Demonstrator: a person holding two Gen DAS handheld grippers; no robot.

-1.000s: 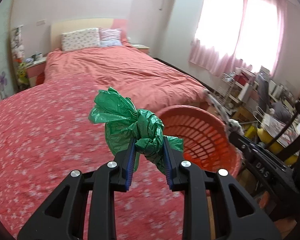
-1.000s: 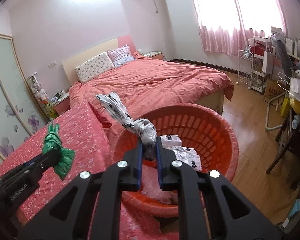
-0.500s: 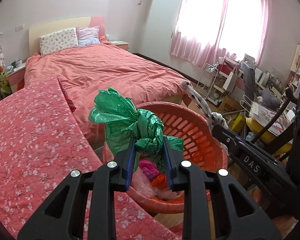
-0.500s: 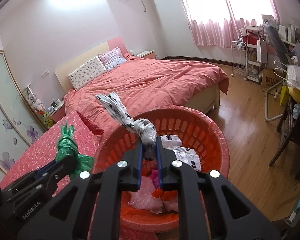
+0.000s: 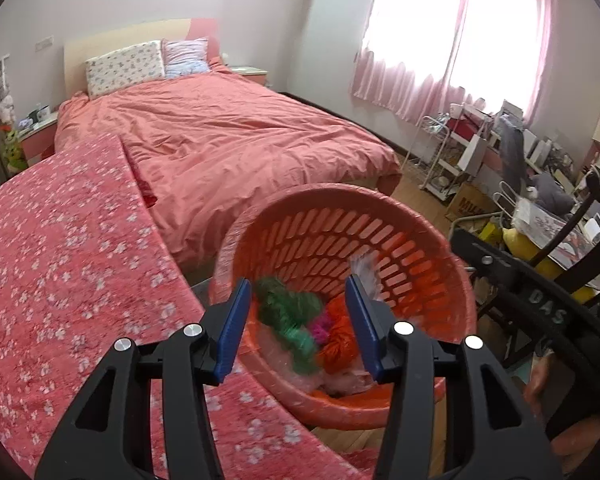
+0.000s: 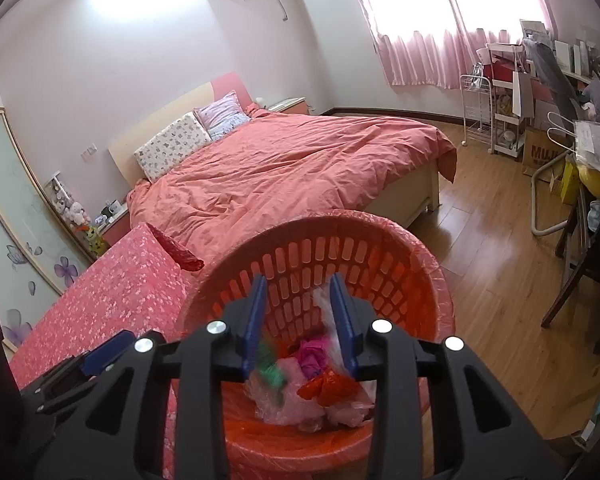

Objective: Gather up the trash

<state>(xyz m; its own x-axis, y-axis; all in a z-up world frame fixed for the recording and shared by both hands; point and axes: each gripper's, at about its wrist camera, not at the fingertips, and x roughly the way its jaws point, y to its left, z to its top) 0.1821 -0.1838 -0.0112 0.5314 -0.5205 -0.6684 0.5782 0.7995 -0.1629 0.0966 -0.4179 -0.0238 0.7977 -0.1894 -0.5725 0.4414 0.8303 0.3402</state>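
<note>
- Bedroom: pink bed [image 5: 228, 136] behind, floral-cloth table [image 5: 60, 264] on the left, and the orange basket [image 5: 416, 216] at its corner.
- Both drop at once! The left tool [image 5: 296, 322] has just sprung open, nothing between its jaws; the green bag [image 5: 288, 312] it pinched a second ago blurs downward inside the basket.
- The right tool [image 6: 300, 320] has spread too; its spotted white bag [image 6: 332, 328] is falling past the right pad.
- Two more pieces join the heap; by my read, back to the table next.
</note>
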